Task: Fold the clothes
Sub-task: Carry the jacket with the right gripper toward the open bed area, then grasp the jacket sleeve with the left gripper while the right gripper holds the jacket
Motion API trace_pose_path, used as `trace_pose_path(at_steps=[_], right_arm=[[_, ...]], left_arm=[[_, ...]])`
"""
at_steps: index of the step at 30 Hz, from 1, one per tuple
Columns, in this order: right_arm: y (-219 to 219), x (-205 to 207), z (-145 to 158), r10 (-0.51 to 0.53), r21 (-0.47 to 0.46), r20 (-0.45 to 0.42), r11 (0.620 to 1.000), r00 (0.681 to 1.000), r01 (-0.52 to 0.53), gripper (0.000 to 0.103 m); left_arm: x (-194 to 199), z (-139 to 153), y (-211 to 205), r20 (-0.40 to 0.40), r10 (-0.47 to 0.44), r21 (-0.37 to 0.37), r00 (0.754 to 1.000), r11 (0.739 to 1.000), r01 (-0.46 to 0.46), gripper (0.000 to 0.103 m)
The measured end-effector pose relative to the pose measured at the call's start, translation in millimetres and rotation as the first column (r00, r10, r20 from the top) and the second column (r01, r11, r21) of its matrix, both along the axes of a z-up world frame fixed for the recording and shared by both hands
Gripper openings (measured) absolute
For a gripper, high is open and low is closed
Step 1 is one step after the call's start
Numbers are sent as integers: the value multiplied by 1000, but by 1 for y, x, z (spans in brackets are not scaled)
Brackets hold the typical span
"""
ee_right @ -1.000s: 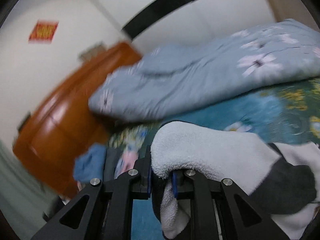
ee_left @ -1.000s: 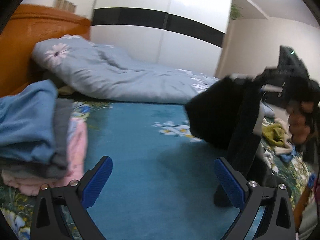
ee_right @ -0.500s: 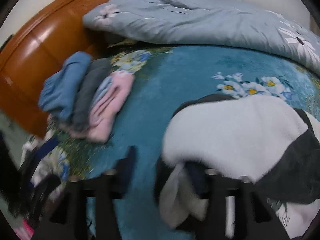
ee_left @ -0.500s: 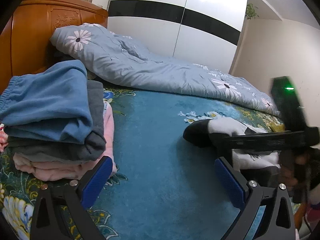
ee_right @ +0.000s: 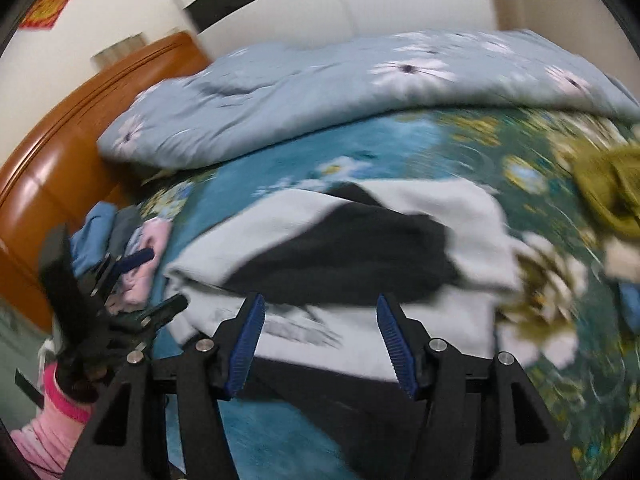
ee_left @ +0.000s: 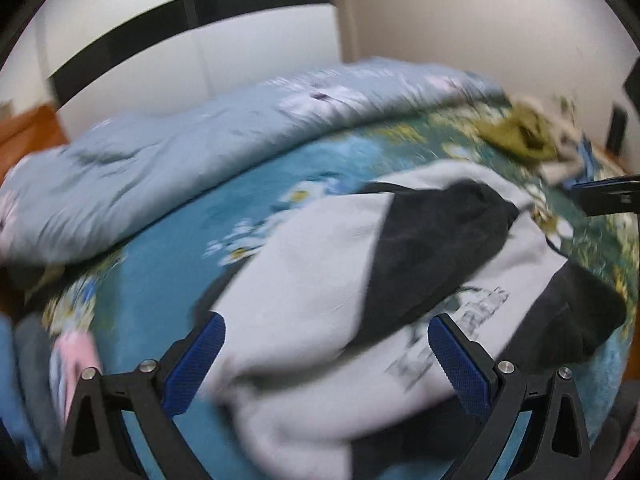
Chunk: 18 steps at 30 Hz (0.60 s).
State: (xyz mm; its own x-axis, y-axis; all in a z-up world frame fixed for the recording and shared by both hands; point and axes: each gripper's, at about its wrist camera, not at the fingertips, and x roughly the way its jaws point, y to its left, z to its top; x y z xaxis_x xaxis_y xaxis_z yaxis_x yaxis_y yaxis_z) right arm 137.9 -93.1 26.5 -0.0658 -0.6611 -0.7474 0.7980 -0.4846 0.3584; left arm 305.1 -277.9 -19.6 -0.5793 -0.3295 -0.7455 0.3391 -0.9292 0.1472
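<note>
Grey-and-black fabric marks the sweatshirt, which is spread in a loose heap on the teal bedspread in the middle of the bed. One black sleeve is laid across the pale body, and blurred dark lettering is seen on the chest nearest the cameras.

The left gripper is held just above the near edge of the sweatshirt, its blue pads set wide apart with nothing between them. The right gripper is likewise spread, its blue pads parted over the lettered part of the garment; nothing is clamped. Whether either gripper touches the cloth cannot be told through the motion blur.

A stack of folded blue, grey and pink clothes is seen to the left, close to the wooden headboard. A pale blue floral duvet is bunched along the far side of the bed. An olive garment lies crumpled to the right, apart from the sweatshirt. In the right wrist view the left gripper is seen at the left edge, held by a hand with a pink cuff.
</note>
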Motion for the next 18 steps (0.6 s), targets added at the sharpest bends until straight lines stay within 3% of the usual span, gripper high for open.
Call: trace_pose_path(at_steps=[6,11,13,15,16,18], right_arm=[[50,-33,-27,-93,-7,63,996,994,94,60],[74,-48,-44,-118,-18,97,993,988,120,60],[82,-52,-48,-123,-22,103,992,987,126,60],[91,-56,-52,-130,-28,109,991,985,134,60],[94,-58,-54,-134,-31,113,990,984,139,60],[98,-62,-57,-144,-35,125,988,982,150,60]], left_arm=[[-79,-25,58,126,-158,-76,979,983,168,103],[-120,-53,68,214,-134,-117,967,980,162,97],[-124,-54,66,220,-122,-105,968,984,147,85],[-125,-53,60,204,-107,-54,973,991,120,58],[-125,-51,56,191,-97,-22,977,994,103,52],[-121,-45,46,156,-68,35,985,997,64,24]])
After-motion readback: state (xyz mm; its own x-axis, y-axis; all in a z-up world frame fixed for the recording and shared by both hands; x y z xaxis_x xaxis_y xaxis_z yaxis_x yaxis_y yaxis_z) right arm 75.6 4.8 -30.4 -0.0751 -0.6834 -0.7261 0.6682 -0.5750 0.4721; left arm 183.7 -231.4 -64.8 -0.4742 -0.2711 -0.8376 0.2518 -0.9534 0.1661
